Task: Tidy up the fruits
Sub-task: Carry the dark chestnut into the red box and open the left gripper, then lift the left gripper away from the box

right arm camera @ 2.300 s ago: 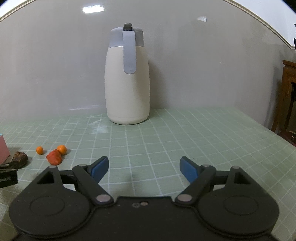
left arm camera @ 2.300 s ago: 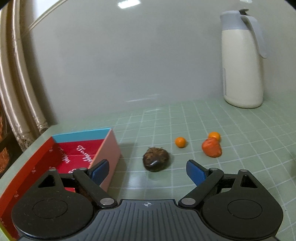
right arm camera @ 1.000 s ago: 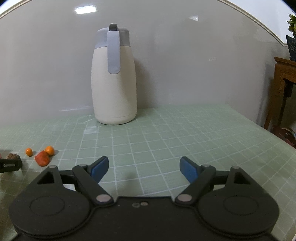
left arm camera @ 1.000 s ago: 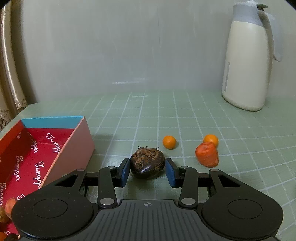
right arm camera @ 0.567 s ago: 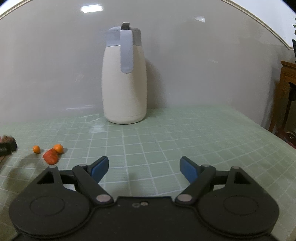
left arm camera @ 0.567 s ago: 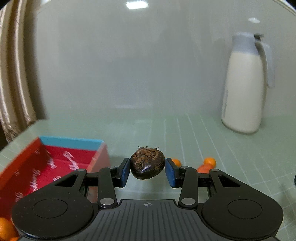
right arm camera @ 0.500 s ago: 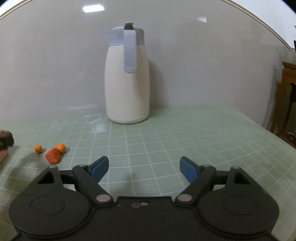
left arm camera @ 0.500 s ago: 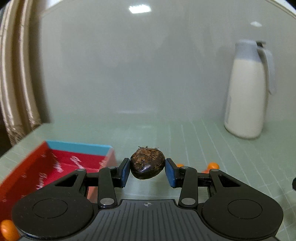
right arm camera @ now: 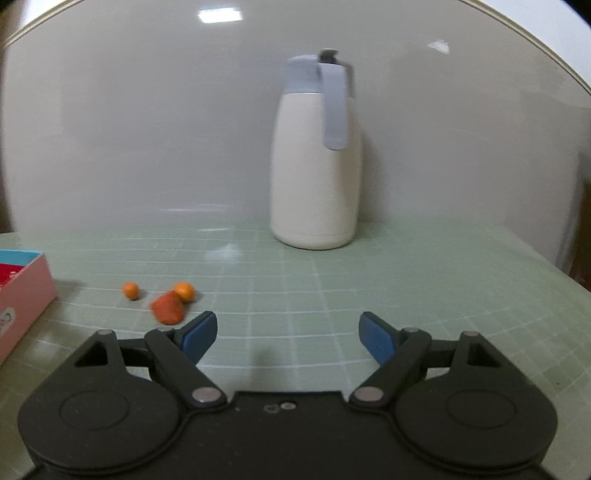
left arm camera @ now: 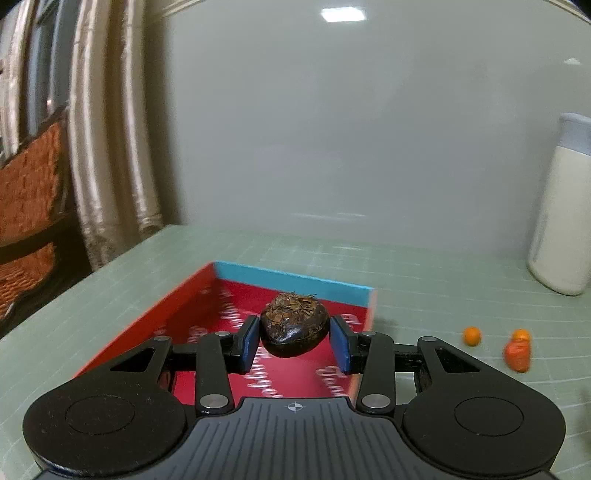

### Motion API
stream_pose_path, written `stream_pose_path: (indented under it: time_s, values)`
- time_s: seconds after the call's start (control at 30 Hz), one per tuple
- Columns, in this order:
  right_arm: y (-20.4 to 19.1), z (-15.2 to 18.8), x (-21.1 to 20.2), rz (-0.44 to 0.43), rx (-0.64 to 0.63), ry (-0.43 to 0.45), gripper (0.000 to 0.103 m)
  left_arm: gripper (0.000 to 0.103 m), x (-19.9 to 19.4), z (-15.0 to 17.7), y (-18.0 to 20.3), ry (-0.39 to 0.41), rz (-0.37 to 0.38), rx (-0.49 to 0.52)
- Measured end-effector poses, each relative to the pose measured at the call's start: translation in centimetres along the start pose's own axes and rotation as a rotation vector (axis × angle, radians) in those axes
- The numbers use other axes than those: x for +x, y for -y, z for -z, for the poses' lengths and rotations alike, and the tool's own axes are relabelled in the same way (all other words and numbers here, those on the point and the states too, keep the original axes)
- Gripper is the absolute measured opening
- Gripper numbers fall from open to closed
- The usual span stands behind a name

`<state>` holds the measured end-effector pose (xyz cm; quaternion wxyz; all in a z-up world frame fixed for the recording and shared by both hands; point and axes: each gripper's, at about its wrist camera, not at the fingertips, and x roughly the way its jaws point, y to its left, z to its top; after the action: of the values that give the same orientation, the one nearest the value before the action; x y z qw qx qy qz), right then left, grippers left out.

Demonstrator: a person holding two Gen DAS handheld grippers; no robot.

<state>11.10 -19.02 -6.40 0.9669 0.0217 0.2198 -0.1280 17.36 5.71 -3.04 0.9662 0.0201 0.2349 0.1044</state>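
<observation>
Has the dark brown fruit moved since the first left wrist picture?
Yes. The dark brown fruit, then lying on the table right of the red box, is now clamped in the left gripper above the box.

I see a big plain wall [right arm camera: 147,129] that is pale grey and smooth. A bright square of light [right arm camera: 220,16] from a lamp shines on it up high. Below it is a table [right arm camera: 424,280] with a soft green top marked with thin white lines in squares. A tall cream jug [right arm camera: 314,166] with a grey lid and handle stands on the table, close to the wall. On the far left hang long shiny curtains [left arm camera: 107,147] with folds. Beside them I see something woven and orange-brown [left arm camera: 29,192], too blurry to tell.
</observation>
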Motion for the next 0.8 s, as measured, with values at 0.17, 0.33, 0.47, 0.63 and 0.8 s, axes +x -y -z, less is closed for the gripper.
stream_pose_path:
  time_s: [0.17, 0.33, 0.47, 0.63, 0.8]
  values:
    - [-2.1, -0.1, 0.0, -0.049, -0.022, 0.002, 0.084, 0.042, -0.1, 0.3, -2.5, -0.049, -0.027, -0.054]
    - [-4.3, -0.2, 0.0, -0.110, -0.043, 0.005, 0.084, 0.042, 0.6, 0.8, -5.0, -0.136, -0.036, -0.136]
    - [-5.6, -0.1, 0.1, -0.155, -0.054, -0.004, 0.084, 0.042, 0.8, 1.1, -6.5, -0.149, -0.080, -0.159]
    - [-7.0, 0.1, 0.2, -0.187, -0.074, -0.011, 0.084, 0.042, 0.9, 1.7, -7.6, -0.166, -0.089, -0.173]
    - [-7.9, 0.0, 0.4, -0.211, -0.075, -0.021, 0.084, 0.042, 0.1, 2.0, -8.7, -0.157, -0.109, -0.177]
